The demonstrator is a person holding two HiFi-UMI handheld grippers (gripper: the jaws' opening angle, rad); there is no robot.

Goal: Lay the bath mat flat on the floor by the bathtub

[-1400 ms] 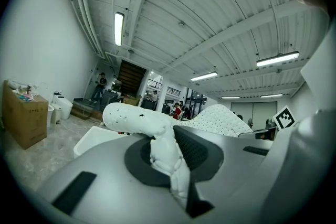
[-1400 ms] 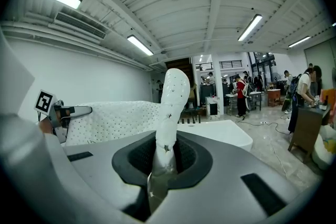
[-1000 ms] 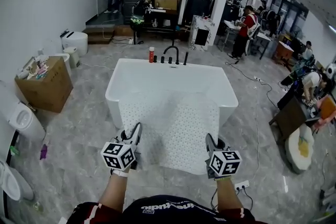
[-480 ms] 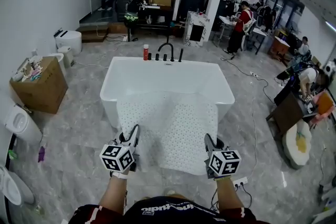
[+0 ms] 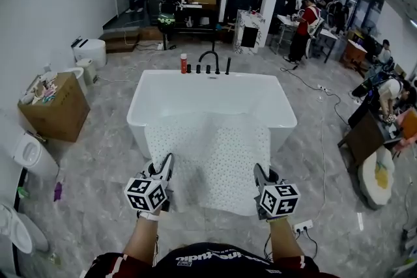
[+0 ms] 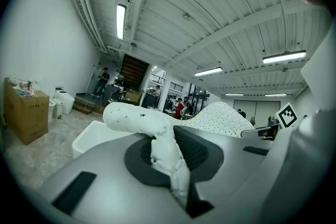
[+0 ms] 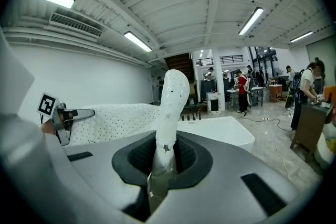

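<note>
A white perforated bath mat [image 5: 212, 159] hangs stretched between my two grippers, its far edge draped over the near rim of the white bathtub [image 5: 212, 96]. My left gripper [image 5: 164, 169] is shut on the mat's near left corner, seen bunched [image 6: 163, 152] between the jaws in the left gripper view. My right gripper [image 5: 259, 177] is shut on the near right corner, which stands up [image 7: 170, 113] between the jaws in the right gripper view. The mat is held off the grey marble floor [image 5: 104, 159].
A cardboard box [image 5: 55, 104] with clutter stands left of the tub, with toilets [image 5: 29, 156] along the left wall. A black faucet [image 5: 212, 62] and red bottle [image 5: 184, 63] sit at the tub's far end. A power strip [image 5: 303, 226] and cable lie at right. People work in the background.
The tub and room have shifted slightly in the head view. Both grippers keep their grip on the mat's corners, and the mat stays draped over the tub rim.
</note>
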